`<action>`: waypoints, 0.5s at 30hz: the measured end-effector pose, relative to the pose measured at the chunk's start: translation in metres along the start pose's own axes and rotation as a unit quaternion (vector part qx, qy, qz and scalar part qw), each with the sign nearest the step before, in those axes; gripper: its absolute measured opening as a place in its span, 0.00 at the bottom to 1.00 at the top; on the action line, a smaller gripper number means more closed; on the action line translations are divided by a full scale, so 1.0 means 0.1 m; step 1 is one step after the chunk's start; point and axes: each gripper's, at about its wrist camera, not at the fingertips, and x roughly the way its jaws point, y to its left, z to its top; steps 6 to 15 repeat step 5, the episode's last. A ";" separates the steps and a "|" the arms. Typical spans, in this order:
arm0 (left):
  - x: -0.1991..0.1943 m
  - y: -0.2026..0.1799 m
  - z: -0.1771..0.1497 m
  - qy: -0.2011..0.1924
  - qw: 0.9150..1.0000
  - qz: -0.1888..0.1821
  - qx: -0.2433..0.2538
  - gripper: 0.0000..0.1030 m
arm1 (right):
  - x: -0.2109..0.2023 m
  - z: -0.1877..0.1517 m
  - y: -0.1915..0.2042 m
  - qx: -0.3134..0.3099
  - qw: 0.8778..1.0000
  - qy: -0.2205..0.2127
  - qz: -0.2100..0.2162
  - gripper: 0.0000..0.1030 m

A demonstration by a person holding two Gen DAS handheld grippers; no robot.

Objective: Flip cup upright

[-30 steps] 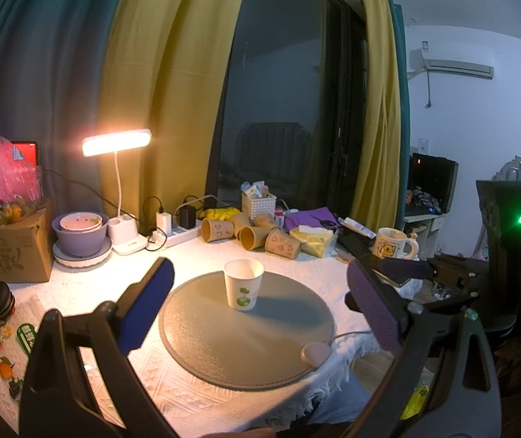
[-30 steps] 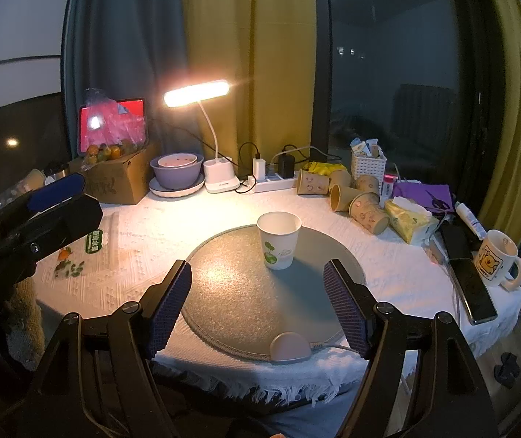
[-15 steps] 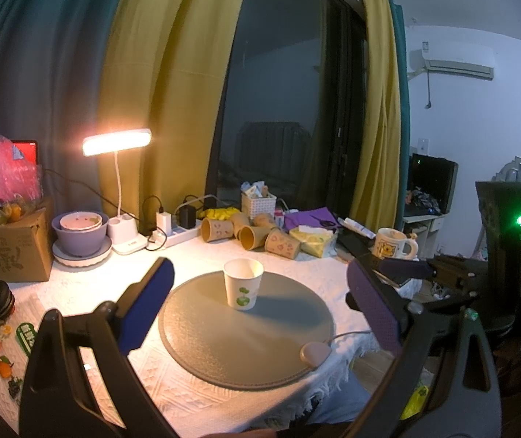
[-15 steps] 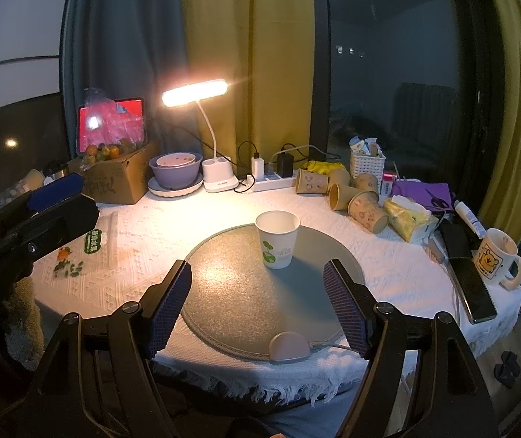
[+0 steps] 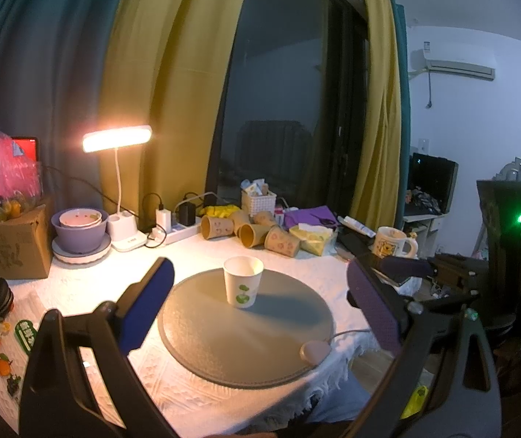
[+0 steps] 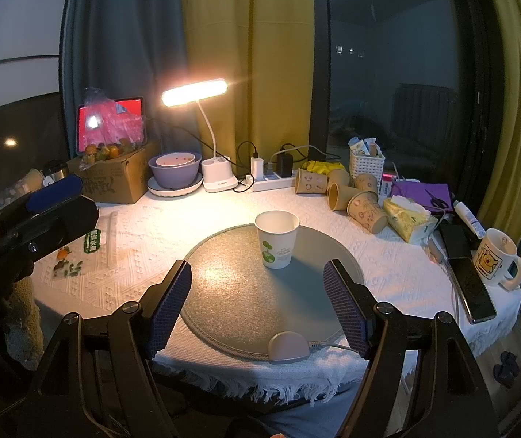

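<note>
The white paper cup (image 5: 243,281) (image 6: 277,238) stands upright, mouth open to the top, on the far half of the round grey mat (image 5: 245,332) (image 6: 245,292). The mat lies on the white tablecloth (image 6: 143,241). The left gripper (image 5: 260,310) has its jaws spread wide, holds nothing, and sits on the near side of the cup, well apart from it. The right gripper (image 6: 258,306) likewise has its jaws apart and empty, near the mat's front edge. A lit desk lamp (image 6: 202,109) stands at the back. Several brown paper cups (image 6: 348,197) lie on their sides right of the lamp; the count is unclear, possibly five. A printed mug (image 6: 495,259) stands at the right edge
</note>
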 end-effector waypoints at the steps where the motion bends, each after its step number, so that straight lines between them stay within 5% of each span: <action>1: -0.01 0.00 0.00 0.000 1.000 0.000 0.000 0.94 | 0.00 0.00 0.00 0.000 1.000 0.000 0.000 0.75; 15: -0.02 0.01 -0.02 0.001 1.000 -0.003 -0.009 0.94 | 0.00 -0.01 -0.02 0.000 1.000 -0.001 0.001 0.75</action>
